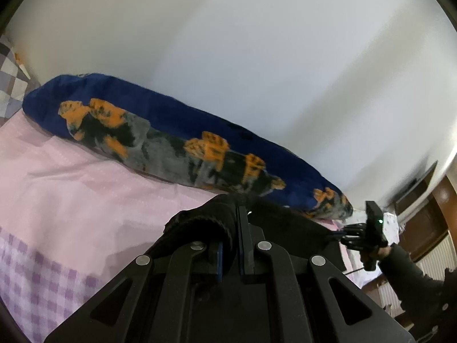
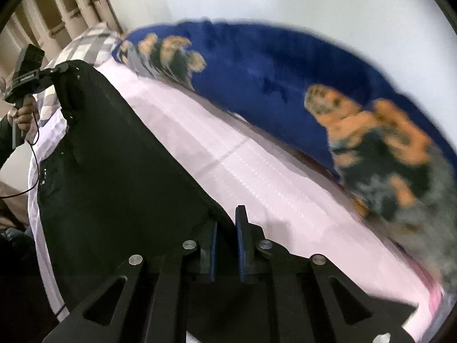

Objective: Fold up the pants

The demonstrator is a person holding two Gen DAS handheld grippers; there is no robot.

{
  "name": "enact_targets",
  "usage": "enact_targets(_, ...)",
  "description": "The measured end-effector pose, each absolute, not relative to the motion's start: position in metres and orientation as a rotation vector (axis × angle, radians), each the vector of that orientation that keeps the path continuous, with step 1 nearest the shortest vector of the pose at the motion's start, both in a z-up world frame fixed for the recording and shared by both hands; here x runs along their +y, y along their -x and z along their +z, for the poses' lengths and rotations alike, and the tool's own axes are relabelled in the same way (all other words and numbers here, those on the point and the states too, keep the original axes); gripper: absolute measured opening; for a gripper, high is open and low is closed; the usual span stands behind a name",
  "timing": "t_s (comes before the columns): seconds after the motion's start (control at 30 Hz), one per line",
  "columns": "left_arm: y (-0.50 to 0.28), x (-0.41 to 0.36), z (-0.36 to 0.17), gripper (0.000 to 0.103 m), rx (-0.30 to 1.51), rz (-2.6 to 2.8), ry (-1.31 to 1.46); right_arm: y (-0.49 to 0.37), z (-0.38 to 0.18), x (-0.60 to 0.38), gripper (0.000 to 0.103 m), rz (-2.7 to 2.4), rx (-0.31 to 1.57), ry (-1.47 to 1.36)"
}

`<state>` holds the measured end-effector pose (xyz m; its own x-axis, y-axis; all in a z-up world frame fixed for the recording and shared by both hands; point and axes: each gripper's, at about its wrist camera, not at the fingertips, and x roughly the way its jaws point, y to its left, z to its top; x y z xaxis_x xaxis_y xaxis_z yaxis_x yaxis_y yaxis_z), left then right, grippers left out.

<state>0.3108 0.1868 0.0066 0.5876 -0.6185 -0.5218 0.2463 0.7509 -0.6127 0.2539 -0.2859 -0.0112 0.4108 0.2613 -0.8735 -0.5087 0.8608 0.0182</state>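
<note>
The left gripper [image 1: 232, 228] is clamped on the black pants [image 1: 200, 228]; a thick hemmed edge of the cloth bunches between and over its two fingers. In the right wrist view the right gripper [image 2: 228, 228] has its jaws drawn nearly together on the edge of the same pants [image 2: 114, 157], which pass in front of the left finger and into the gap; the view is blurred, so the exact bite is hard to make out.

The pants hang as a dark sheet stretched between the two grippers, lifted off the pink sheet [image 1: 71, 185] of the bed. The sheet's near edge carries a purple check border [image 1: 42, 271].

Past the pants, a rolled blue blanket [image 1: 171, 131] with orange and grey patches lies along the far side of the bed, against the white wall [image 1: 257, 57]. A checked pillow [image 1: 11, 80] sits at one end of it.

To the right in the left wrist view, a dark sleeve [image 1: 414, 280] is seen.
</note>
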Motion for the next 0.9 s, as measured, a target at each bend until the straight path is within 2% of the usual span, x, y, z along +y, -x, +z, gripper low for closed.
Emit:
enact_targets(0.2,-0.251,0.199,0.017,0.008,0.785,-0.579,0.515,-0.165,0.008,-0.284,0.010,0.403,0.987,0.241)
enact_targets(0.43,-0.177,0.211,-0.005,0.009,0.866,-0.589,0.486,-0.083,-0.034,-0.277,0.009,0.348,1.065,0.134)
enact_targets(0.73,-0.121,0.207,-0.073,0.013,1.069,-0.517,0.364,-0.051,-0.083,-0.273,0.009,0.257,1.125,0.050)
enact_targets(0.9,-0.111,0.201,-0.075,0.019,1.078,-0.464,0.313,-0.045,-0.089,-0.262,0.014,0.176,1.107,0.087)
